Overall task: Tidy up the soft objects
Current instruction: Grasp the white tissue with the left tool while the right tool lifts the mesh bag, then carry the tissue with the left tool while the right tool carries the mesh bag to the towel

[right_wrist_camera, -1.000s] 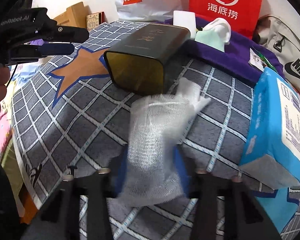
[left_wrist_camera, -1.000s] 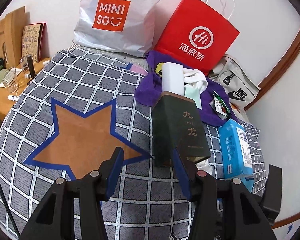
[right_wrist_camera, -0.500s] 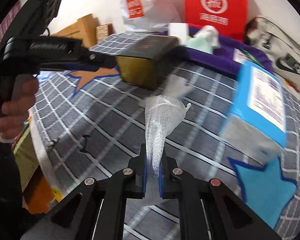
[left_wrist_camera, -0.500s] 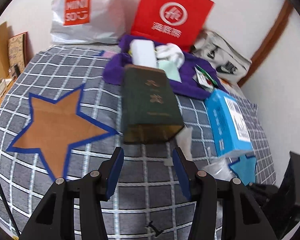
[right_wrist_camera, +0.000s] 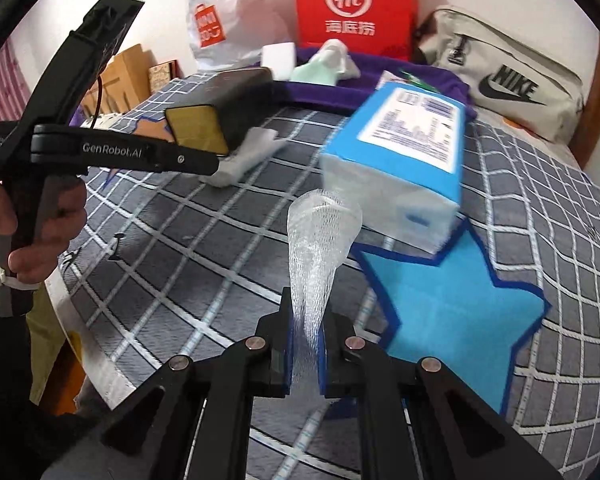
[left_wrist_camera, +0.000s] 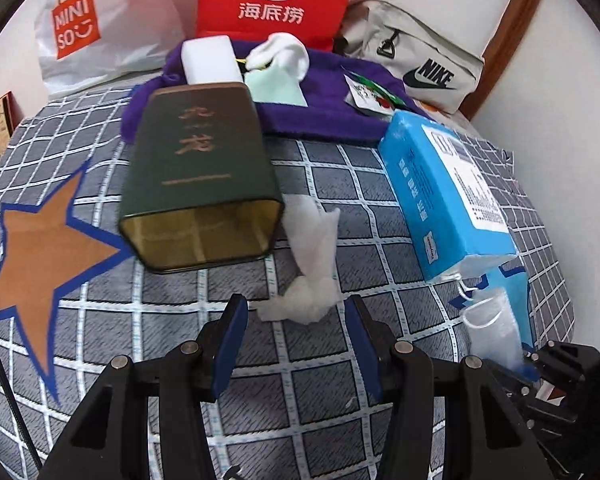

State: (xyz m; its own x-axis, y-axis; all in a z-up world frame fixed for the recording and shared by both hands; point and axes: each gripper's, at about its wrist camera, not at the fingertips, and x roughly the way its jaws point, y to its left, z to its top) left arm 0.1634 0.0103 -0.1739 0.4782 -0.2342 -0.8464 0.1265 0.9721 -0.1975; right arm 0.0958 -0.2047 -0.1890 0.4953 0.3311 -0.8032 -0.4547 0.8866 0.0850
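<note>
Right gripper (right_wrist_camera: 304, 344) pinches one mesh pouch (right_wrist_camera: 320, 248); left gripper (left_wrist_camera: 296, 336) gapes empty above one gauze wad (left_wrist_camera: 312, 264)

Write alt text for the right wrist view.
The right gripper is shut on a white mesh pouch held above a grey checked bedspread. A blue tissue pack lies ahead; at left, a hand holds the left gripper.
</note>
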